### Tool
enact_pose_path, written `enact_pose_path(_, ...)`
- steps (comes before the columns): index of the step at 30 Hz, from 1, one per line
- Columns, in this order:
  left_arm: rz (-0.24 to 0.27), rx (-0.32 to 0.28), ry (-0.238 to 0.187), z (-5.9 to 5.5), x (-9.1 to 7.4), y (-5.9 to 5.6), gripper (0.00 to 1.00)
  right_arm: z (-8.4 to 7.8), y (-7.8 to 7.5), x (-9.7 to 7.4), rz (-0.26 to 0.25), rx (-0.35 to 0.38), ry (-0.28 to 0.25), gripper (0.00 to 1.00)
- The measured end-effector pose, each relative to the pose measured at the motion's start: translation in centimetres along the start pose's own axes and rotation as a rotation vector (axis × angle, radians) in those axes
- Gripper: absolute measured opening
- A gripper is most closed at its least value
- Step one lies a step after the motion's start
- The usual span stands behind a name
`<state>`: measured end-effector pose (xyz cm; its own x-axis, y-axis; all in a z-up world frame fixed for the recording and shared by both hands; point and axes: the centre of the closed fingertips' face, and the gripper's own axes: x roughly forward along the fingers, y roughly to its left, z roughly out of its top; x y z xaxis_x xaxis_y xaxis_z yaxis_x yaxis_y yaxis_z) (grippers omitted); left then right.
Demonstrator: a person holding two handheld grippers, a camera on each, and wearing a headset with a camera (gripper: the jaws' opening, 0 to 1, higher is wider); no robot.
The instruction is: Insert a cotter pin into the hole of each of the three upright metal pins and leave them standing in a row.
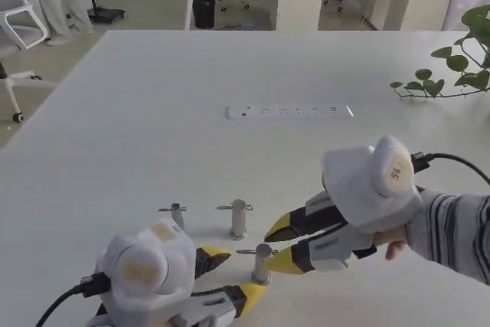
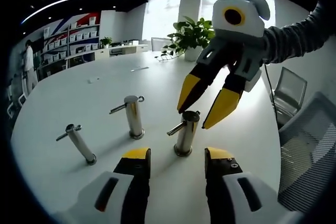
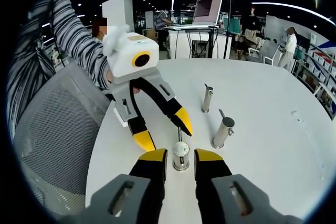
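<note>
Pins of metal, three in all, stand upright on the white table (image 1: 115, 112), and each has a cotter pin through the hole near its top. The nearest pin (image 1: 262, 264) stands a little in front of the other two. Its cotter pin (image 1: 245, 251) sticks out to the left in the head view. The middle pin (image 1: 239, 220) and the left pin (image 1: 178, 216) stand behind it, apart from each other.

The right gripper (image 1: 282, 244) is held by a hand (image 1: 390, 246) with a striped sleeve (image 1: 452, 231). Its yellow-tipped jaws are spread, one on each side of the top of the nearest pin. In the right gripper view small gaps show between the jaws and the pin, so they do not grip it. The left gripper (image 1: 233, 273) reaches in from the lower left. Its jaws are also wide apart and hold nothing, and the tips are near the base of the same pin.

Farther back a power strip (image 1: 287, 111) lies flat on the table. A green plant (image 1: 455, 67) hangs over the right edge. Beyond the table are an office chair (image 1: 19, 21) and a dark bin (image 1: 204, 11) on the floor.
</note>
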<state>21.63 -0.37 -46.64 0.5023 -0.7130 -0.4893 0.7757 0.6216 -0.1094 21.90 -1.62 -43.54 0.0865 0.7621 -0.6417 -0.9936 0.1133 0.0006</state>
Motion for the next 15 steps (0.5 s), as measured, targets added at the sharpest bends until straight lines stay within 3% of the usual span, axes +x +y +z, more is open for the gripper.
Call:
enact_pose_path(5, 0.005, -0.007, -0.011, 0.3, -0.6, 0.1, 0.43, -0.4, 0.0, 0.6, -0.008, 0.014, 0.033, 0.16)
enact_pose_path(15, 0.017, -0.035, -0.036, 0.9, -1.9, 0.2, 0.51, -0.4, 0.1, 1.0, -0.005, 0.027, 0.033, 0.11)
